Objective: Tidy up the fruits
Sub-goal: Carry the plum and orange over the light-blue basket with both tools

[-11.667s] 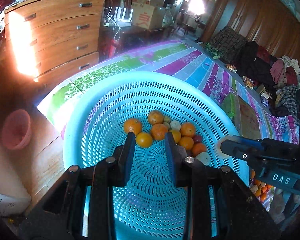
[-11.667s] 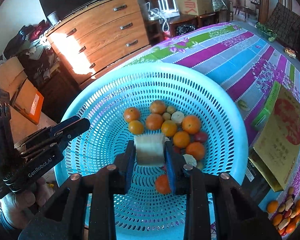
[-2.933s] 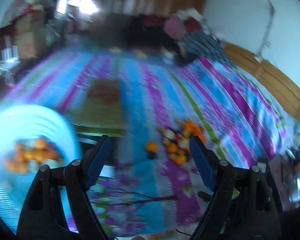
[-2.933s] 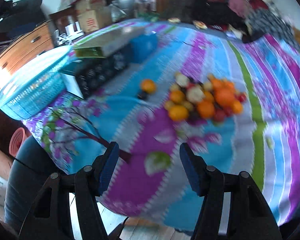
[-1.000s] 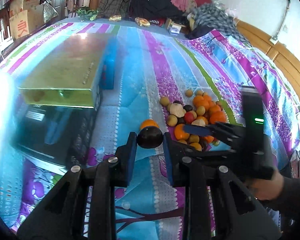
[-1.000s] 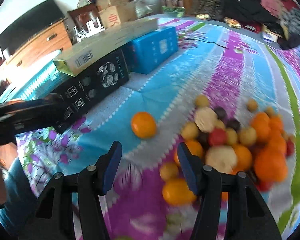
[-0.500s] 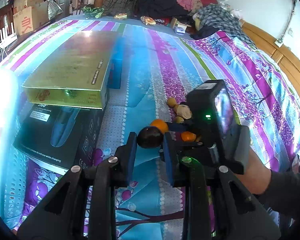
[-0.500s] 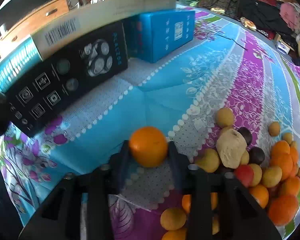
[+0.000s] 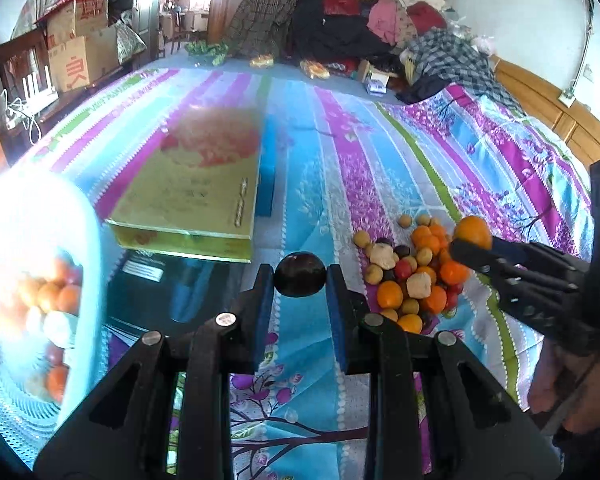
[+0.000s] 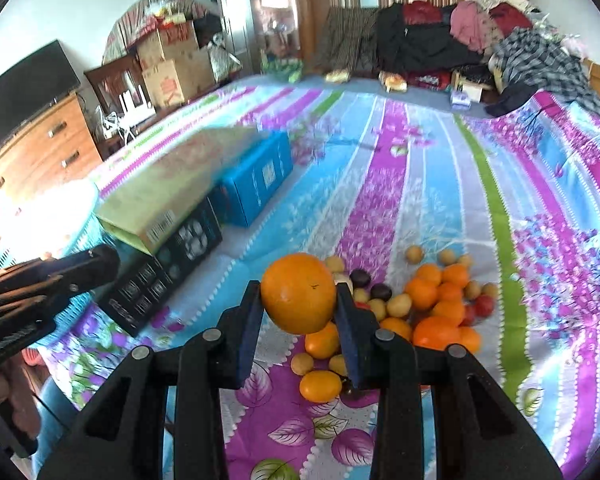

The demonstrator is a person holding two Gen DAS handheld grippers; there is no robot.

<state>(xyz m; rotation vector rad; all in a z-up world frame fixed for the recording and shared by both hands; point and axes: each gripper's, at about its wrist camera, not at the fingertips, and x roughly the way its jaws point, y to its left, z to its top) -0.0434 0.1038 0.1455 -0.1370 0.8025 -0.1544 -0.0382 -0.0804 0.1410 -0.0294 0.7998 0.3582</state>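
I see the striped bedspread (image 10: pixel 440 184); blue basket (image 9: pixel 88 280) at 9 o'clock, fruit pile (image 10: pixel 432 308) at 3. My right gripper (image 10: pixel 298 304) clamps an orange (image 10: pixel 298 292); my left gripper (image 9: pixel 300 288) pinches a dark plum (image 9: pixel 300 280), both held above the spread.

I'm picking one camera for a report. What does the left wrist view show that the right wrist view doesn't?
Only the left wrist view: fruit already inside the blue basket and the left gripper shut on a dark fruit.
Only the right wrist view: the wooden dresser, the TV and the black box's printed front.
Both: the right gripper holding an orange, the fruit pile and the gold box.
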